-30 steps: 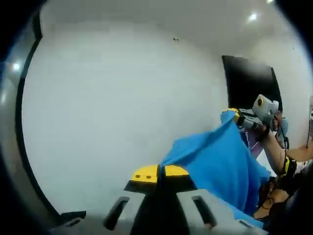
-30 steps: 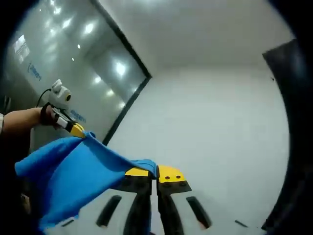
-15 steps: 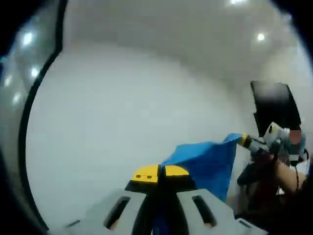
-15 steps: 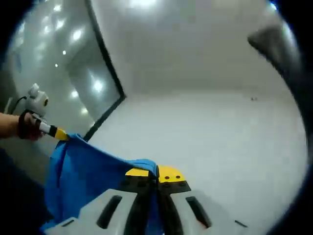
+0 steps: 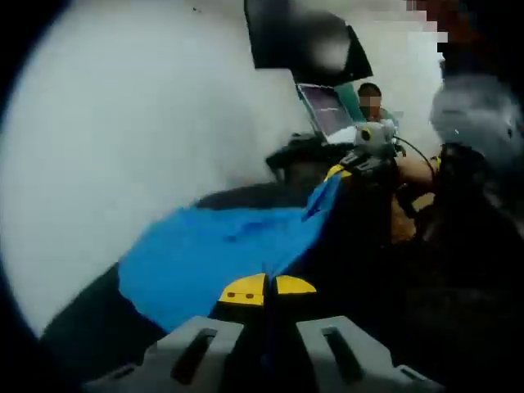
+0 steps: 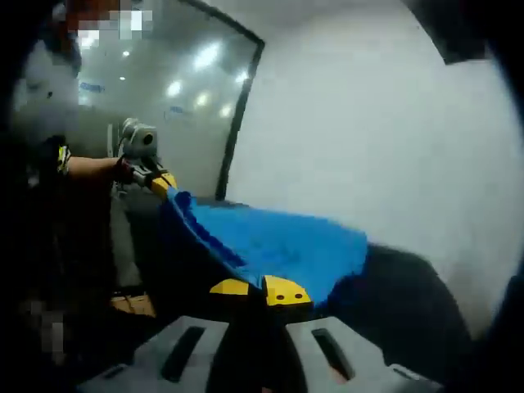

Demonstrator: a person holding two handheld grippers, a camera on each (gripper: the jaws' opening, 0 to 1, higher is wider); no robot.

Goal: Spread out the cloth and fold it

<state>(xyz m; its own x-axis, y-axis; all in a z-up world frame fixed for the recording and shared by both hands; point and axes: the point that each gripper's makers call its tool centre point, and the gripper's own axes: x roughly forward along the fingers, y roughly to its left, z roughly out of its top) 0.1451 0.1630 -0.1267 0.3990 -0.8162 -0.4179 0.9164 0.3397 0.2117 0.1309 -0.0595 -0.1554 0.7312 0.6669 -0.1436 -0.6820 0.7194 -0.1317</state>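
I have the blue cloth (image 5: 221, 254) stretched between both grippers, spreading it above the dark bench (image 6: 409, 295). My left gripper (image 5: 268, 288) and right gripper (image 6: 262, 291) each pinch a corner, fingers closed. The cloth runs toward two o'clock in the left gripper view. Next, I judge, comes lowering it flat.
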